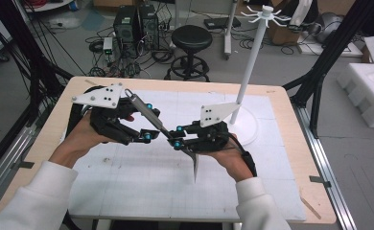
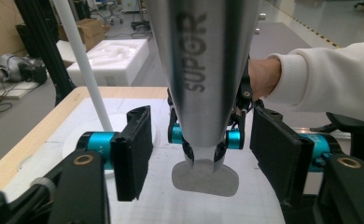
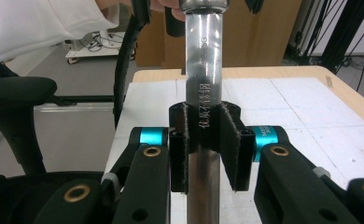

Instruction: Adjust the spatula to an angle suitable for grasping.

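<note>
A steel spatula (image 1: pixel 149 116) marked SUPOR hangs above the white mat, its handle slanting up to the left and its blade (image 1: pixel 195 165) pointing down. My right gripper (image 1: pixel 178 136) is shut on the lower handle; its pads (image 3: pixel 229 140) press both sides of the shaft (image 3: pixel 203 60). My left gripper (image 1: pixel 148 121) stands open around the upper handle. In the left gripper view the handle (image 2: pixel 203 70) runs between the pads (image 2: pixel 133 149) with a gap on each side. Beyond it in that view are the right gripper (image 2: pixel 206 140) and the blade (image 2: pixel 206 179).
A white pole stand (image 1: pixel 254 52) with hooks on top rises from a round base (image 1: pixel 247 128) at the back right of the white grid mat (image 1: pixel 127 182). The wooden table edge (image 1: pixel 46 139) frames the mat. A black stool (image 1: pixel 191 38) and foam blocks (image 1: pixel 372 91) lie beyond the table.
</note>
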